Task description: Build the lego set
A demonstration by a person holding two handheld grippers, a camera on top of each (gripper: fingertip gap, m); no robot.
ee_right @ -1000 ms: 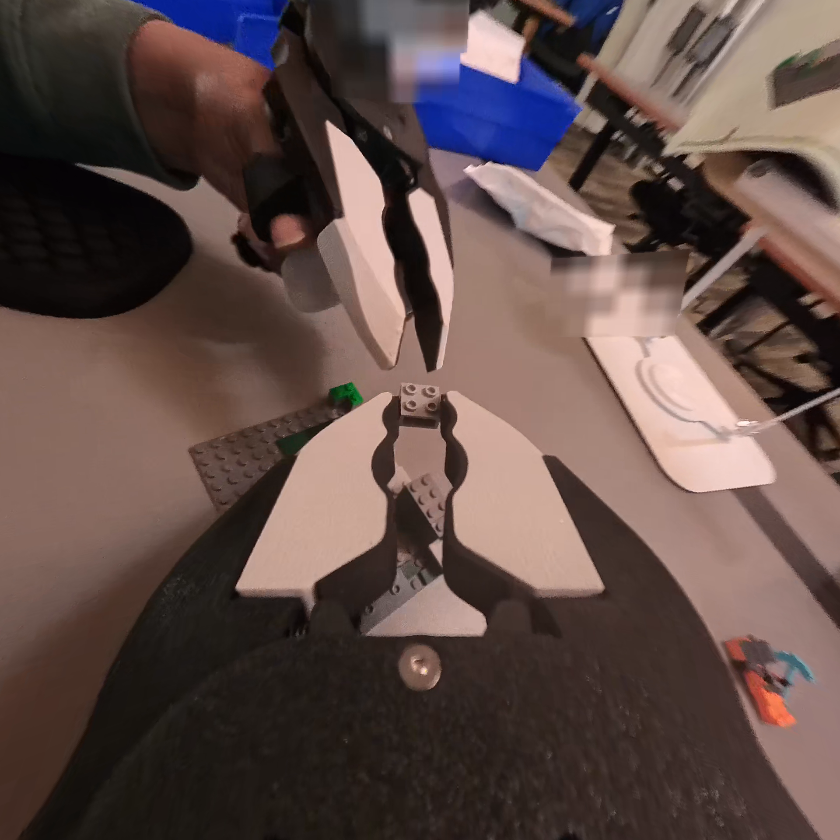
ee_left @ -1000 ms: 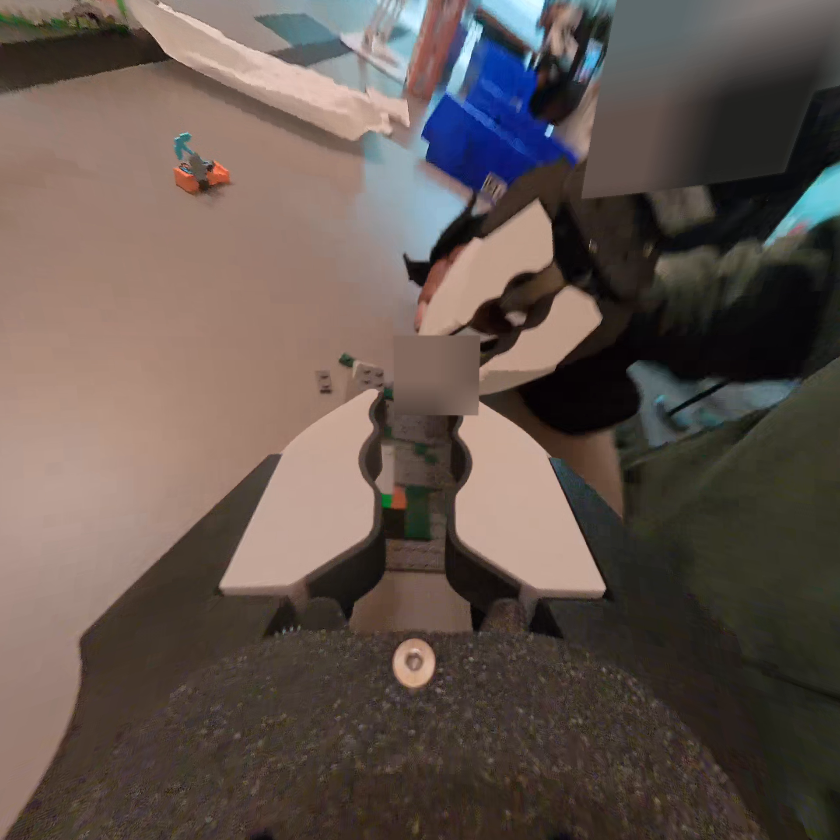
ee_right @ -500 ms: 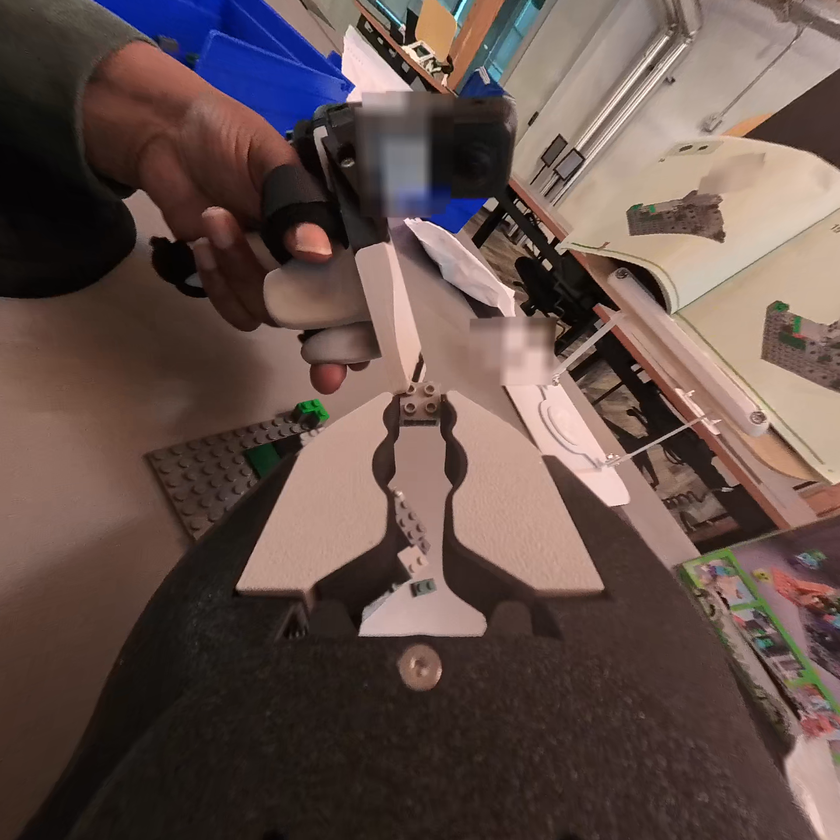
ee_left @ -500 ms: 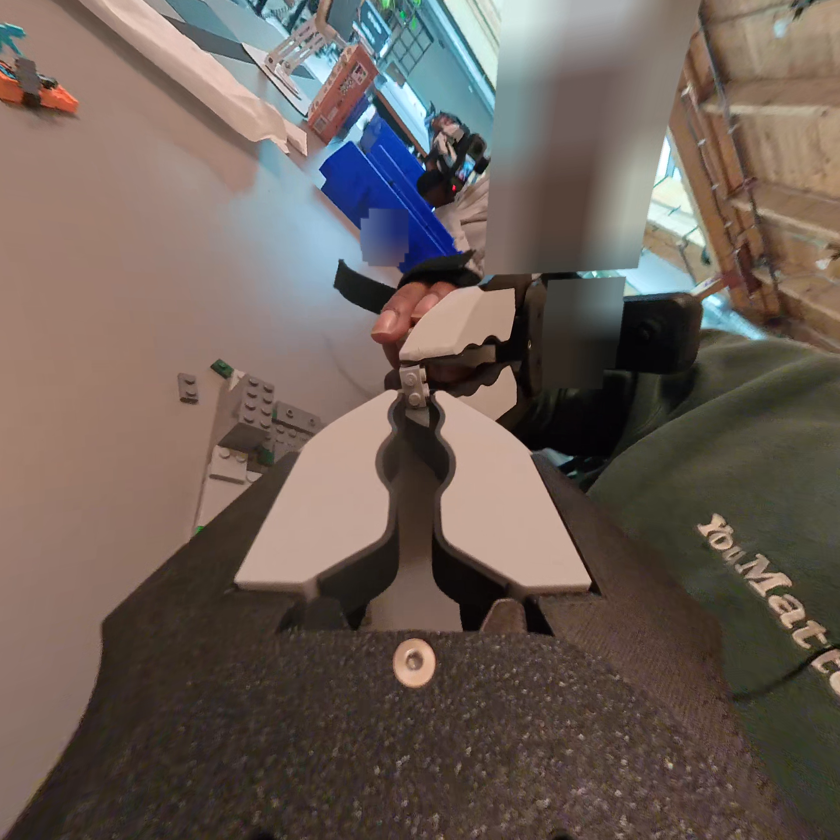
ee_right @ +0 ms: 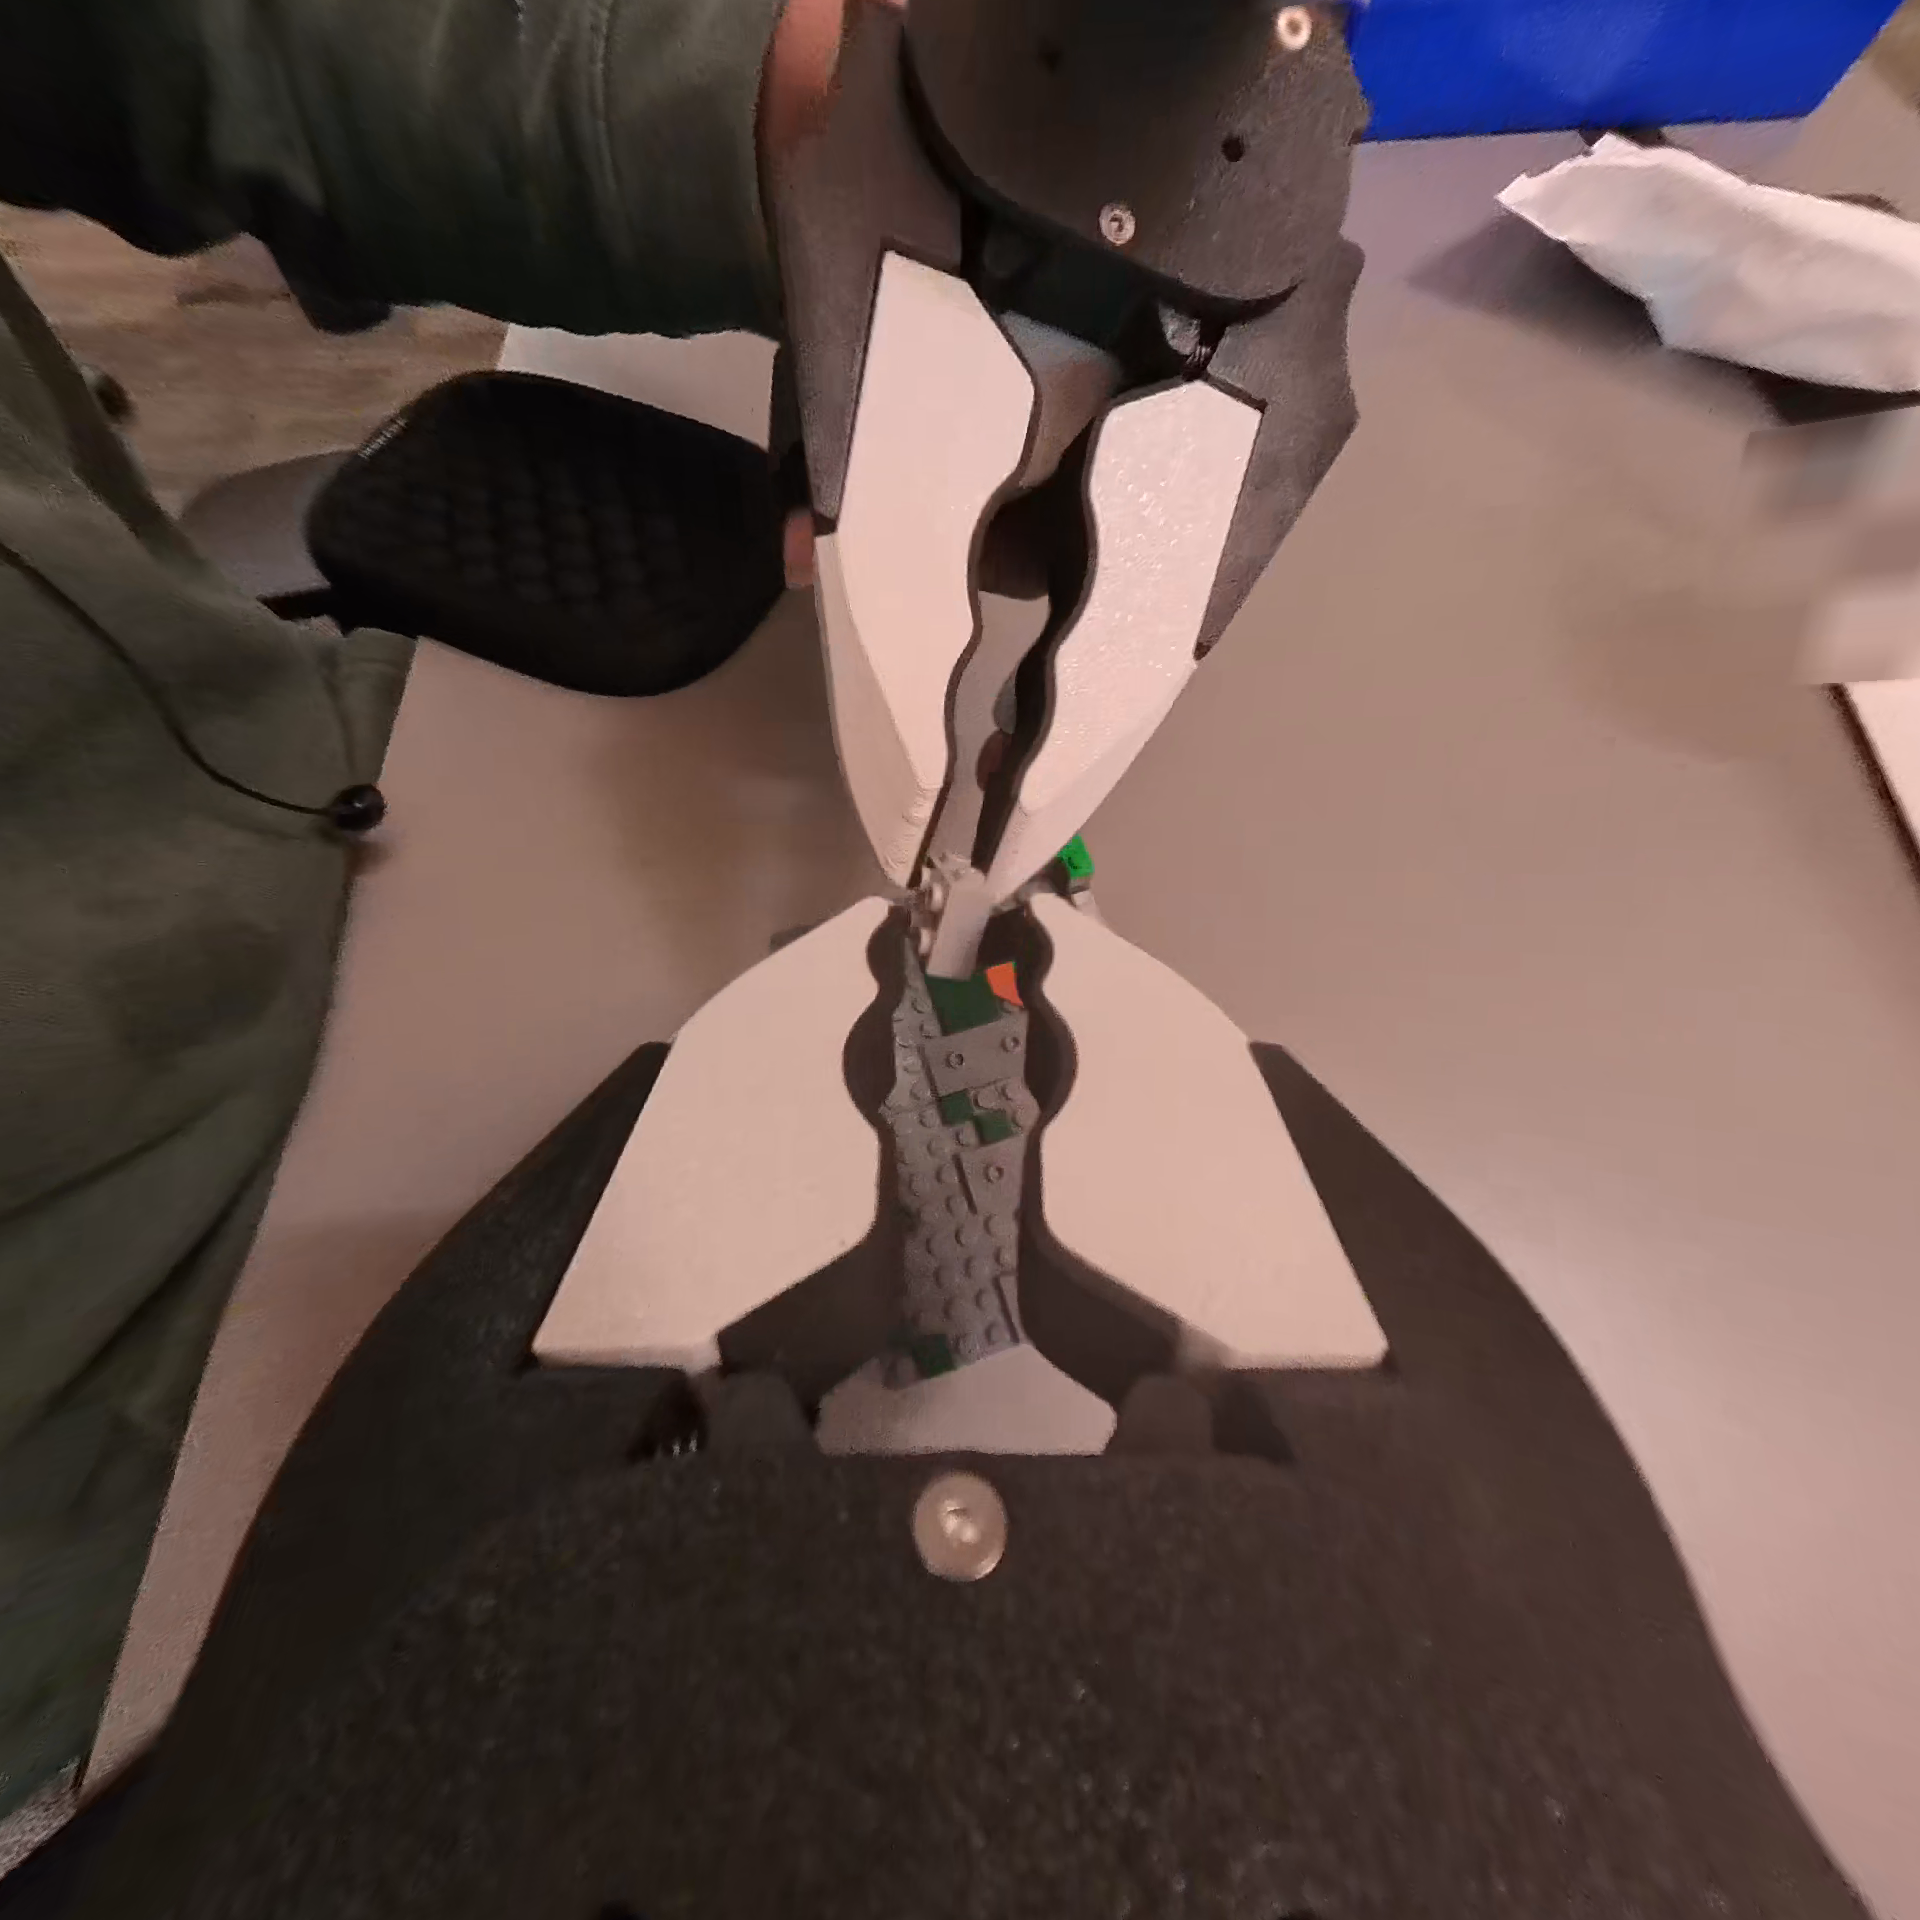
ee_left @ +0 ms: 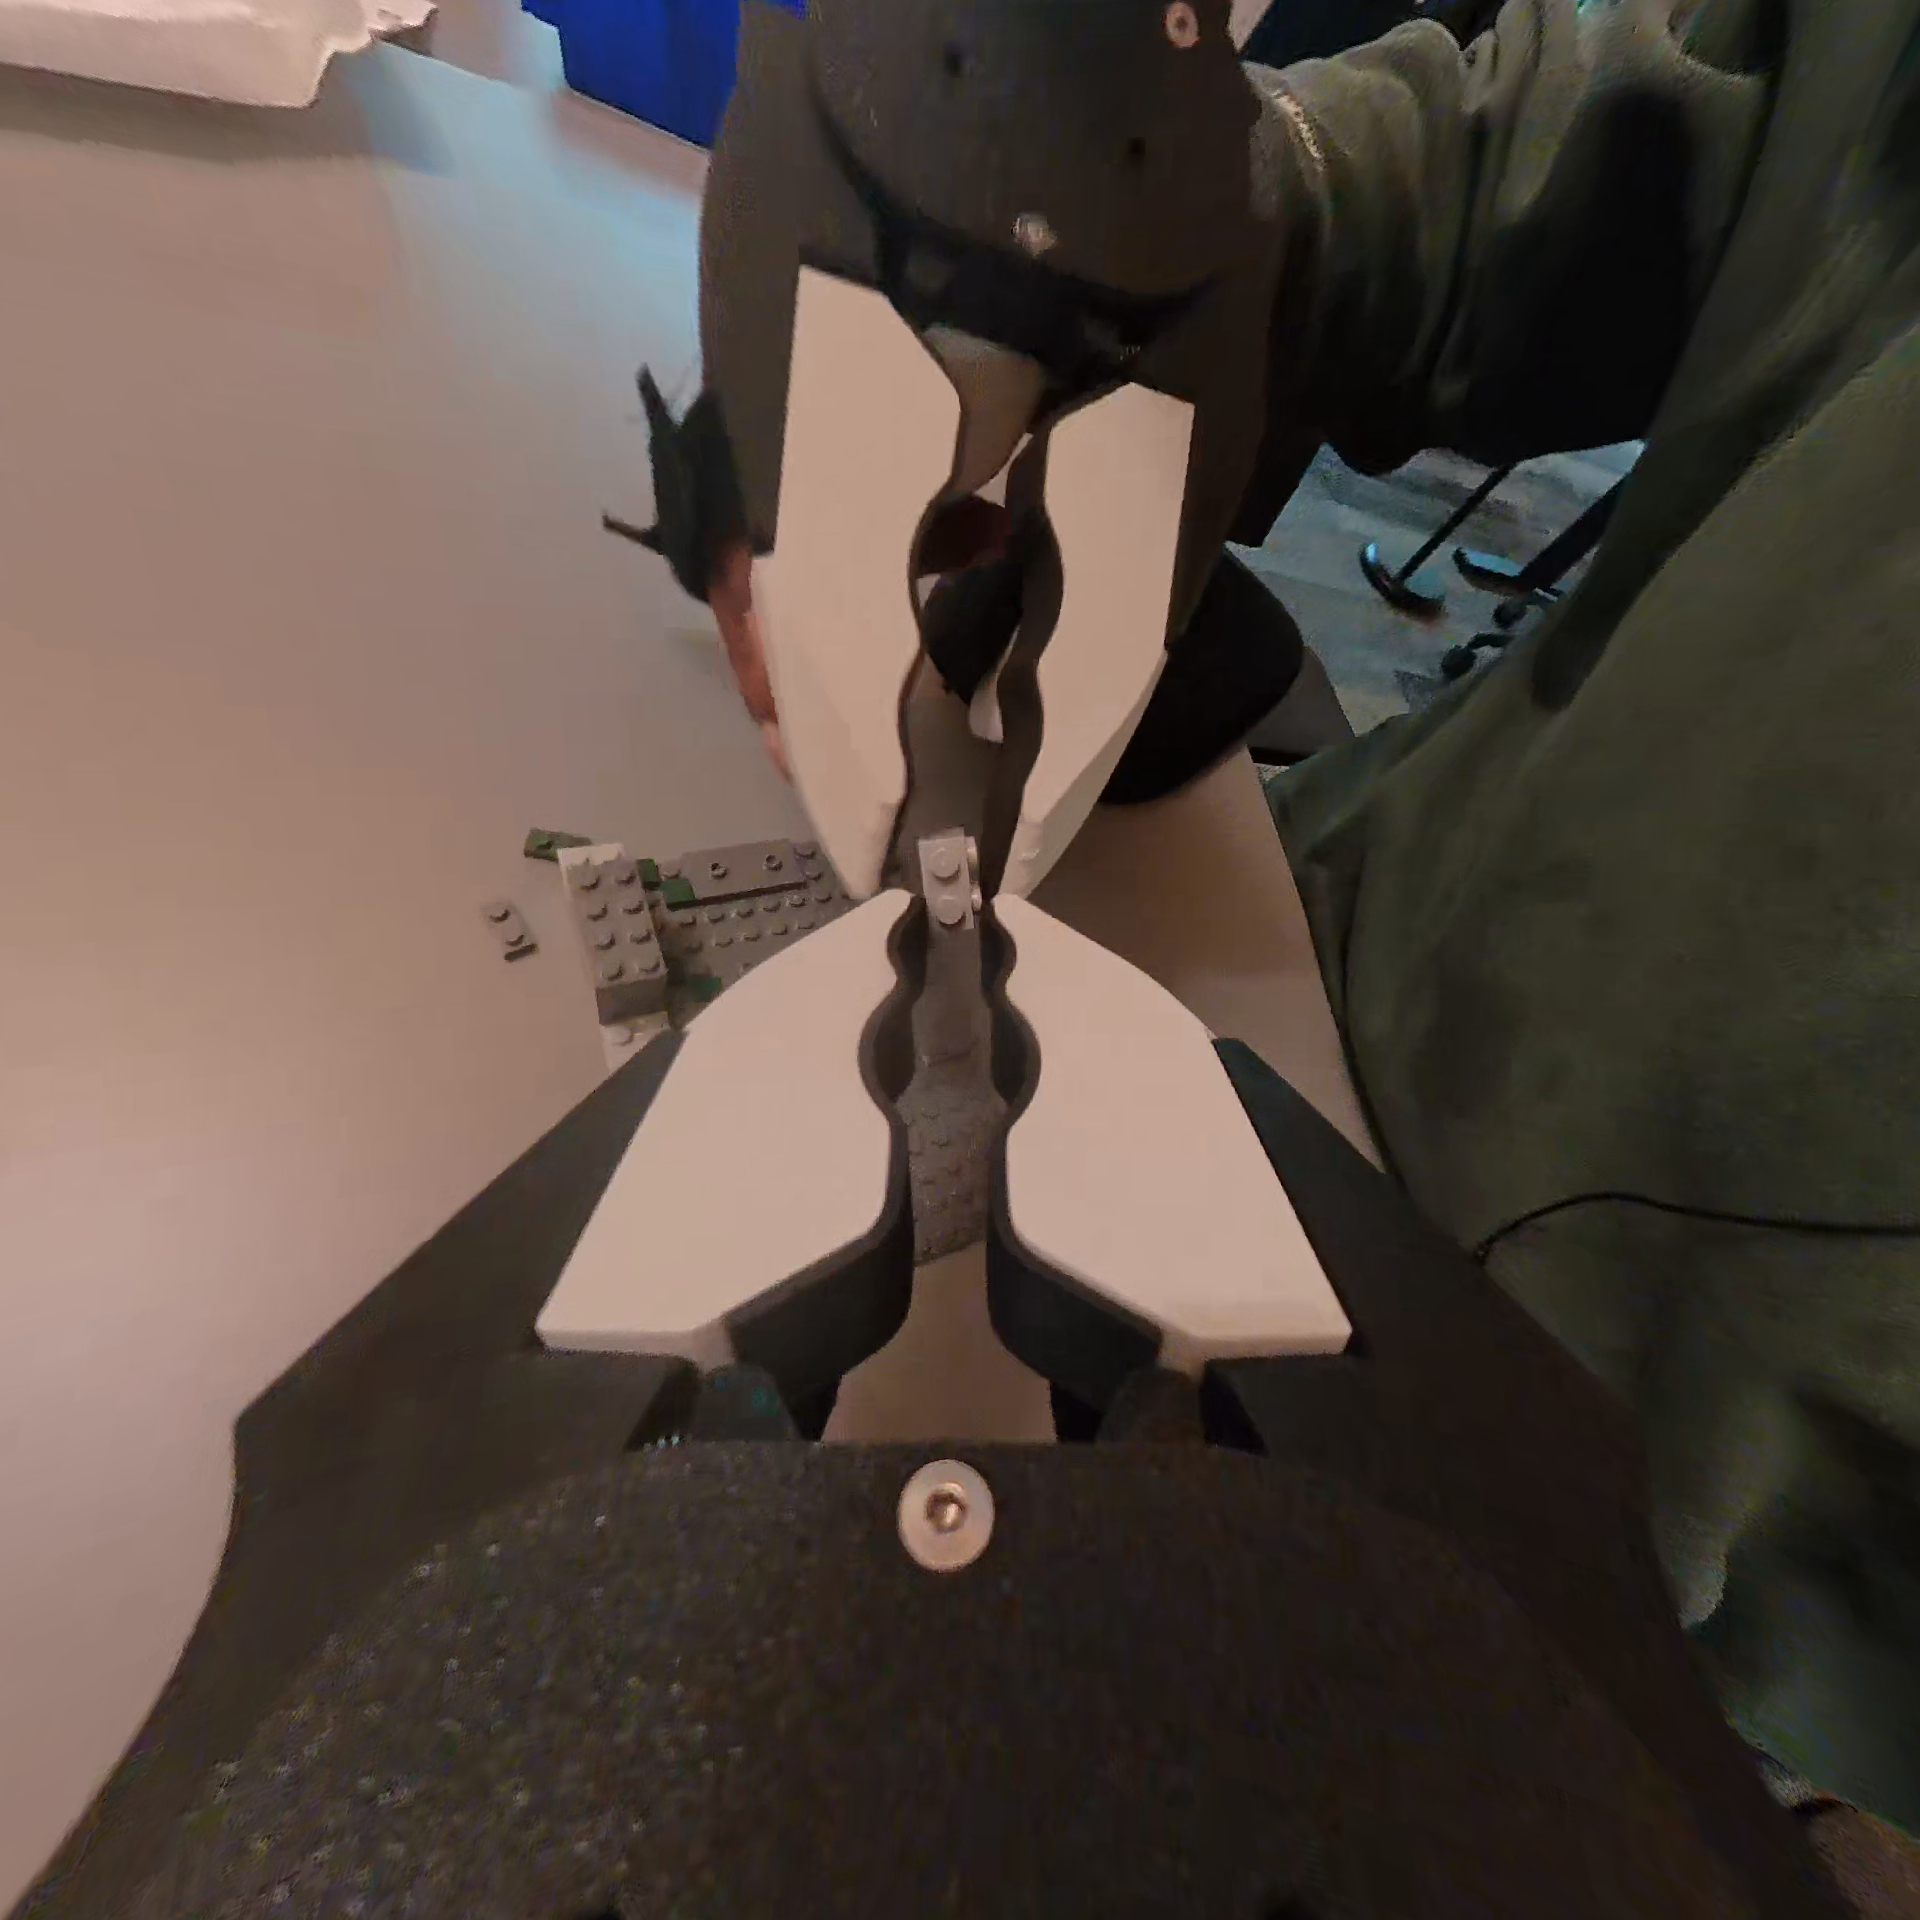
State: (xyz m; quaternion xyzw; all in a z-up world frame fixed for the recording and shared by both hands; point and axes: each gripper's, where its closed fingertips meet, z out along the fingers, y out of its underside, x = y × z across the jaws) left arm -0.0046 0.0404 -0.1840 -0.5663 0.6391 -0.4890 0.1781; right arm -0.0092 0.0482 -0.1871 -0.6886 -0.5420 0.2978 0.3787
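A small light-grey Lego plate [ee_left: 951, 881] sits pinched between the tips of both grippers, which meet tip to tip above the table. My left gripper [ee_left: 948, 909] is shut on it from below in the left wrist view. The right gripper [ee_left: 940, 847] reaches down onto it from above. In the right wrist view my right gripper [ee_right: 958, 920] is shut on the same plate [ee_right: 961, 914], and the left gripper [ee_right: 954, 878] comes in from above. The grey baseplate [ee_right: 956, 1195] with green and orange pieces lies beneath and also shows in the left wrist view [ee_left: 753, 914].
A stack of grey bricks [ee_left: 621, 935] and a loose small grey plate [ee_left: 509, 928] lie left of the baseplate. A green brick [ee_right: 1075, 862] sits beyond it. A white paper bag [ee_right: 1714, 270], a blue bin [ee_right: 1610, 62], a black chair seat [ee_right: 540, 540] and a green sleeve [ee_left: 1558, 831] surround the spot. My two grippers' fingertips are within a few centimetres of each other.
Both grippers have tilted down over the baseplate. The left gripper's tips have closed on the small grey plate that the right gripper was holding.
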